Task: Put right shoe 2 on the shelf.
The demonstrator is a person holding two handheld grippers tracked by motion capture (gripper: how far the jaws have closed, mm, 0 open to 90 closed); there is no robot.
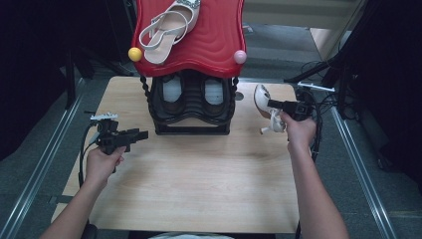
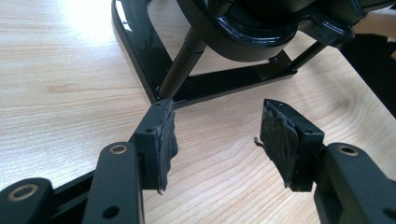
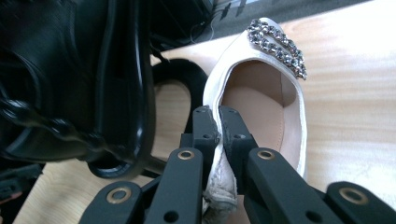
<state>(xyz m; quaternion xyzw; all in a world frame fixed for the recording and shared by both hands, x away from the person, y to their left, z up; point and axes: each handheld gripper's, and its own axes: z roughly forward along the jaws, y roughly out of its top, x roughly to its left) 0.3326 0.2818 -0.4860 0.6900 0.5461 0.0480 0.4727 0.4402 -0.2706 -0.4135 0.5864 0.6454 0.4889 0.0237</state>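
**White shoe pinched by its side wall, lifted clear beside the rack**

High view: a shoe rack [image 1: 191, 107] stands at the far middle of the bench [image 1: 199, 184], with a red top shelf [image 1: 209, 40] and a black lower tier holding a dark pair [image 1: 193, 92]. One white shoe, the mate [image 1: 169, 27], lies slantwise on the red shelf, leaving room beside it. That suggests the work in hand is bringing the second one up to join it. The right gripper [image 1: 272, 105] holds the shoe [image 1: 263, 102] at the far right of the bench, just right of the rack, toe up and strap end hanging, seemingly off the wood. The left gripper [image 1: 142, 134] waits near the rack's left foot, apart from everything; it looks parked out of the way, or ready to steady the rack.

Left gripper view: the left gripper [image 2: 217, 135] has its jaws open with bare bench between the pads, pointed at the rack's black base frame [image 2: 233, 81]. Nothing is touched.

Right gripper view: the right gripper [image 3: 219, 128] has its jaws closed on the thin side wall of the shoe [image 3: 261, 98], one pad inside, one outside. Gripping the rim gives a flat, narrow hold and leaves the jewelled toe [image 3: 278, 44] untouched. The rack's black frame [image 3: 126, 84] stands close on the left.
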